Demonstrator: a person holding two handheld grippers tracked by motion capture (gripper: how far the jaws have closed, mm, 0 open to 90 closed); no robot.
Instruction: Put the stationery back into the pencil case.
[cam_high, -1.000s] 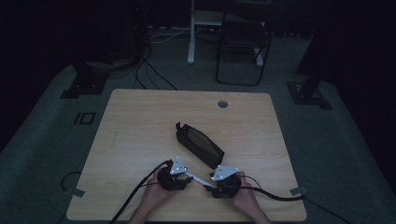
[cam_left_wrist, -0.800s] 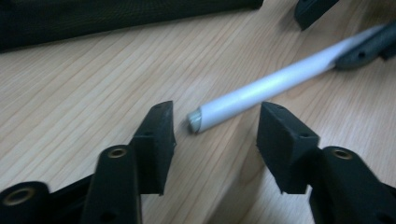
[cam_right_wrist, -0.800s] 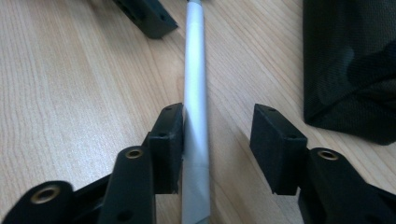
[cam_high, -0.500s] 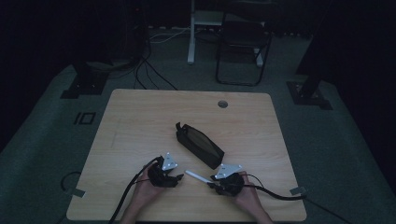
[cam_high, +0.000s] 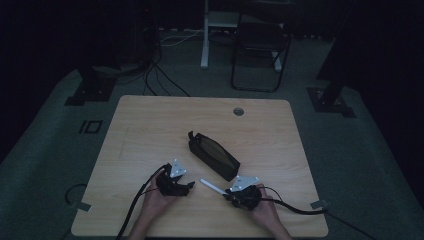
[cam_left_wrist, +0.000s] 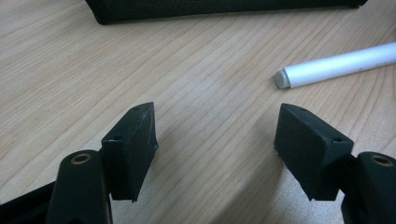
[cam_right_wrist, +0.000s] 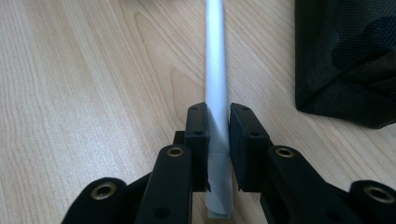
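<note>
The right gripper (cam_right_wrist: 218, 140) pinches a white pen (cam_right_wrist: 216, 70), its jaws having just closed on it. The pen sits just in front of the black pouch (cam_high: 212, 155). The left gripper (cam_left_wrist: 215, 149), to the pen's left, has just been opening; its jaws stand spread with nothing between.

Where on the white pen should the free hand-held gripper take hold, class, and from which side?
Grip the pen's free end, probably coming from its left side, jaws across the shaft. The right hand-held gripper already clamps the other end, and the left hand-held gripper stands open just short of the free tip.
</note>
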